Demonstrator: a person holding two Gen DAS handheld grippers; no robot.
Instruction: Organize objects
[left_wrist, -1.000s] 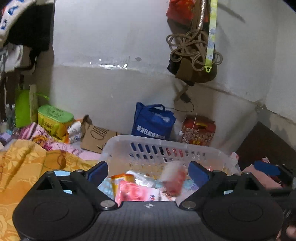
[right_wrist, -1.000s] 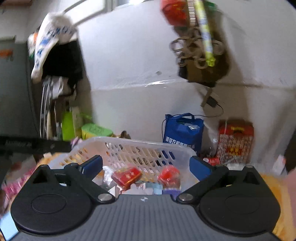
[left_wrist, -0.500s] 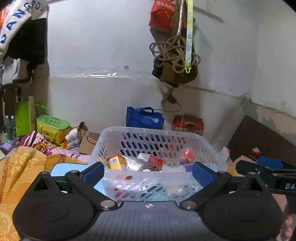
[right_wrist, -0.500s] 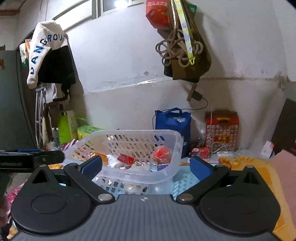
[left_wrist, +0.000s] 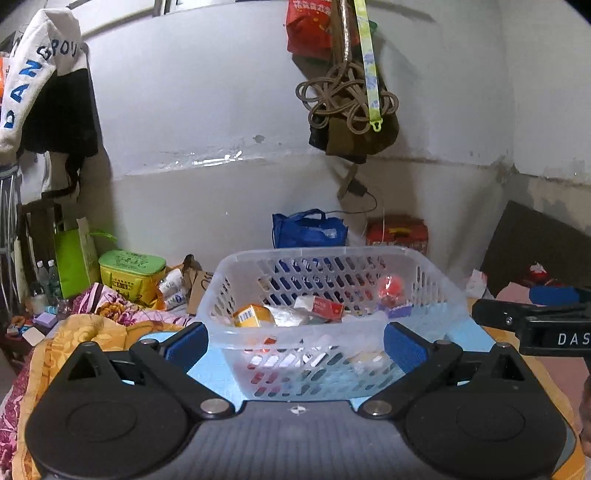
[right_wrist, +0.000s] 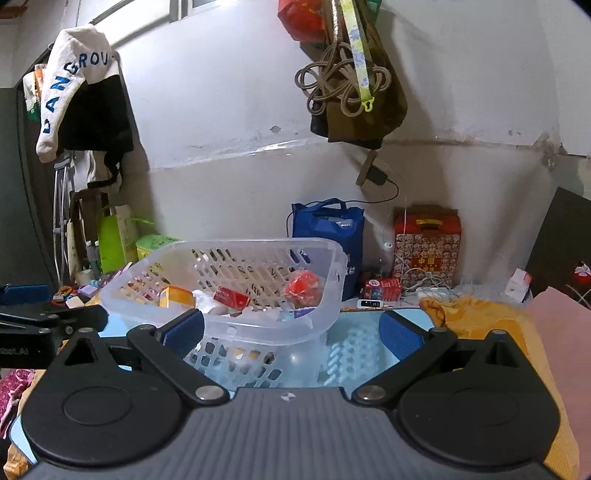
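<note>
A clear plastic basket (left_wrist: 236, 280) (right_wrist: 334, 273) stands on a light blue surface (left_wrist: 207, 373) (right_wrist: 354, 343). It holds an orange box (left_wrist: 253, 315) (right_wrist: 176, 296), a red pack (left_wrist: 327, 308) (right_wrist: 231, 297), a red wrapped ball (left_wrist: 388, 286) (right_wrist: 303, 288) and other small packets. My left gripper (left_wrist: 295, 345) is open and empty, just in front of the basket. My right gripper (right_wrist: 291, 332) is open and empty, in front of the basket's right corner. The right gripper's body shows at the right of the left wrist view (left_wrist: 532, 321).
A yellow-orange blanket (left_wrist: 74, 332) (right_wrist: 472, 314) lies around the blue surface. Against the wall stand a blue bag (left_wrist: 308, 229) (right_wrist: 328, 225), a red box (left_wrist: 397, 232) (right_wrist: 426, 243) and a green tin (left_wrist: 131, 269). A brown bag with rope (left_wrist: 351, 107) hangs above.
Both grippers have pulled back and away from the basket, which now sits farther off and fully in view. The items in the basket have settled.
</note>
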